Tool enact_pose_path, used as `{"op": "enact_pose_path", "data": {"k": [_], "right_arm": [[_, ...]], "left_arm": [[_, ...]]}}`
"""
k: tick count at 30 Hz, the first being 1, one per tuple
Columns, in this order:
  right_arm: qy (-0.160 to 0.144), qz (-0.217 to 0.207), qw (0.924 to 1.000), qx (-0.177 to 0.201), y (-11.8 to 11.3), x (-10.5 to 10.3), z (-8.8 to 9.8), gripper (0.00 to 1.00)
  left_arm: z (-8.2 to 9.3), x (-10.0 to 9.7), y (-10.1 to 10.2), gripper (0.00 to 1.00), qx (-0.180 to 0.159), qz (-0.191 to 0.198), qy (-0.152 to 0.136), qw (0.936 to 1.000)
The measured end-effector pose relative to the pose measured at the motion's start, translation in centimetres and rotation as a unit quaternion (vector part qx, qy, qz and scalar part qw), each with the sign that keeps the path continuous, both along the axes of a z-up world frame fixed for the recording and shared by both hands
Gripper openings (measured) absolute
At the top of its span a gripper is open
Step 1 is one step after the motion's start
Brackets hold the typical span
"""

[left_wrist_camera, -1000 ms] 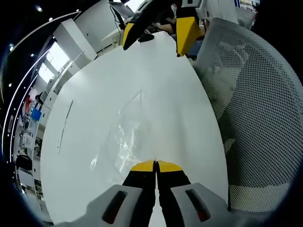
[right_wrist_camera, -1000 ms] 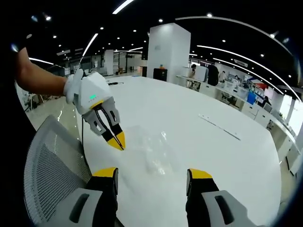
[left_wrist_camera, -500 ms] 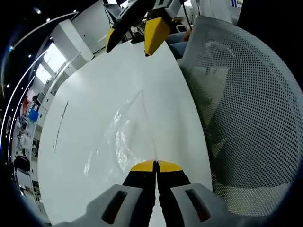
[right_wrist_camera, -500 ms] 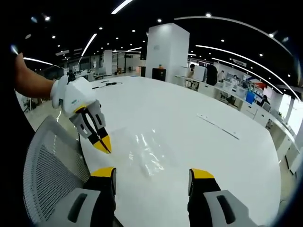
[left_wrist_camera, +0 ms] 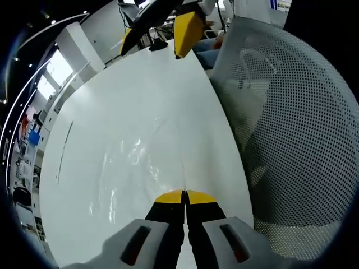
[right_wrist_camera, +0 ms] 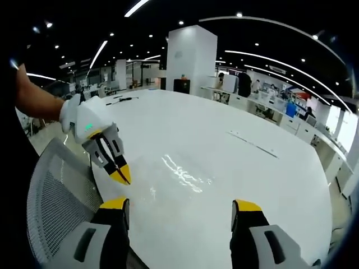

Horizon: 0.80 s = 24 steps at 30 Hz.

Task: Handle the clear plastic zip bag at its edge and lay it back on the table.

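Observation:
The clear plastic zip bag [left_wrist_camera: 134, 159] lies nearly flat on the white table [left_wrist_camera: 140, 84], showing mostly as glints. One edge of it runs straight down into my left gripper [left_wrist_camera: 184, 195], whose yellow-tipped jaws are shut on it near the table's edge. In the right gripper view the bag [right_wrist_camera: 182, 175] spreads out on the table [right_wrist_camera: 235, 123] beside the left gripper [right_wrist_camera: 121, 176], held by a gloved hand. My right gripper [right_wrist_camera: 180, 205] hangs open above the table with nothing between its jaws. Across the table the right gripper [left_wrist_camera: 160, 31] appears again.
A grey mesh chair back [left_wrist_camera: 286, 134] stands close against the table edge and rises in the corner [right_wrist_camera: 53, 196]. A thin dark strip [right_wrist_camera: 251, 144] lies farther out on the table. A white pillar [right_wrist_camera: 190, 56] and office desks stand behind.
The bag has sunk from a raised, crumpled hang to lying almost flat. The left gripper stays shut on its edge, low at the table edge. The right gripper stays open.

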State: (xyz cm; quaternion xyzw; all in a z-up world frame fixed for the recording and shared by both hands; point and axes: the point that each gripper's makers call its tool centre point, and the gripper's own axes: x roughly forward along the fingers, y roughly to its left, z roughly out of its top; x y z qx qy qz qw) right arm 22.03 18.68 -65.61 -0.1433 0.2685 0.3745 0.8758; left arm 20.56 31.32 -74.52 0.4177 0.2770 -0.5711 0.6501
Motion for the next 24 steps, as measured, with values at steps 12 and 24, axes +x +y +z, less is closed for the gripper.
{"op": "enact_pose_path", "data": {"k": [12,24], "right_arm": [[-0.009,-0.011,0.9999,0.002,-0.3,0.3,0.1,0.81],[0.000,-0.018,0.9998,0.008,-0.4,-0.2,-0.8,0.83]], "left_arm": [[-0.6,4.5,0.5,0.00,0.002,0.054,-0.016,0.9984],[-0.2,8.3,0.3,0.00,-0.002,0.071,-0.051,0.9962]]}}
